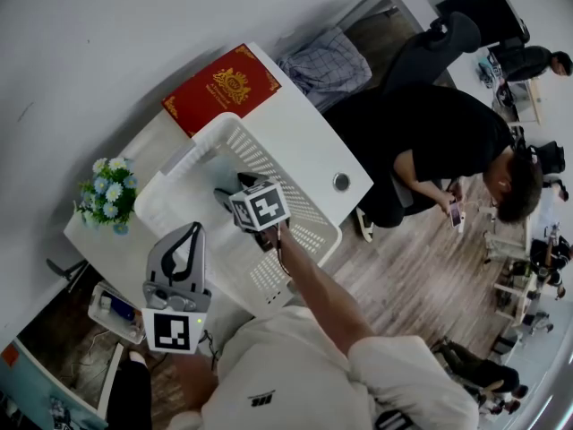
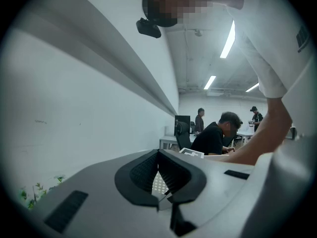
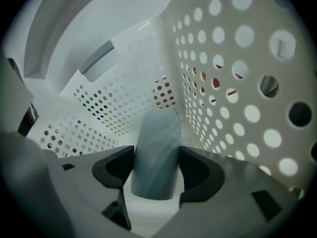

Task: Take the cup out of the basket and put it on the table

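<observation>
Office with desks (image 1: 304, 137), swivel chair (image 1: 437, 47)

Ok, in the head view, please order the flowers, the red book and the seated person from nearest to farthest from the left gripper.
1. The flowers, at the table's left end, closest to the left gripper.
2. The red book, at the table's far end.
3. The seated person, beyond the table's right side.

White wall (image 1: 107, 25); wood-look floor (image 1: 421, 258); ceiling strip lights (image 2: 229, 38); perhaps desks (image 2: 167, 142) beyond
</observation>
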Demonstrator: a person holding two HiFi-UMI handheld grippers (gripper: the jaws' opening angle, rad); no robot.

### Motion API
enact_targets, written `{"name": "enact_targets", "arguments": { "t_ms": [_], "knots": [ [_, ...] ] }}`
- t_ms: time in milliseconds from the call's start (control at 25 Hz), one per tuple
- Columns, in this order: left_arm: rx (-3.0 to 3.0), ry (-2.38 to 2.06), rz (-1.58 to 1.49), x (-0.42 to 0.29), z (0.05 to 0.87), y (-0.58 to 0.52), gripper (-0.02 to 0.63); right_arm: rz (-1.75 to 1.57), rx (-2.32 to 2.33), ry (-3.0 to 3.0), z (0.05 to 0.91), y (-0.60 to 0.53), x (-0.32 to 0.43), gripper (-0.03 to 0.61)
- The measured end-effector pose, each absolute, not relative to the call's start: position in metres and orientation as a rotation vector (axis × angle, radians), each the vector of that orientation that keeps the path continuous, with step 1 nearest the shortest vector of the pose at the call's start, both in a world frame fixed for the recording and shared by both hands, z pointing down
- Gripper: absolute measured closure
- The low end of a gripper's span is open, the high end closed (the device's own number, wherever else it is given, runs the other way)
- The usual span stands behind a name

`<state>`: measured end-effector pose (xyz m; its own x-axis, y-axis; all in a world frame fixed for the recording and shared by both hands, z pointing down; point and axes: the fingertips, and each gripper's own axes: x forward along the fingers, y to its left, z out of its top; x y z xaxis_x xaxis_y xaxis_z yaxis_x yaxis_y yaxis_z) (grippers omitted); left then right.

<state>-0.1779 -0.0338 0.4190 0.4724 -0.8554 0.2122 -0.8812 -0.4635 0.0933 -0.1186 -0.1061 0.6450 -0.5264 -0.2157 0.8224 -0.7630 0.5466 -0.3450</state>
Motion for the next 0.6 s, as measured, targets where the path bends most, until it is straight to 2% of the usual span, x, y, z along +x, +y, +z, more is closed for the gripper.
{"name": "enact_targets", "arguments": {
  "t_ms": [600],
  "knots": [
    [2.511, -1.543, 0.189, -0.181, 0.416, -0.034, 0.604, 0.897, 0.761, -2.132, 0.602, -0.094, -0.121, 0.284]
  ]
}}
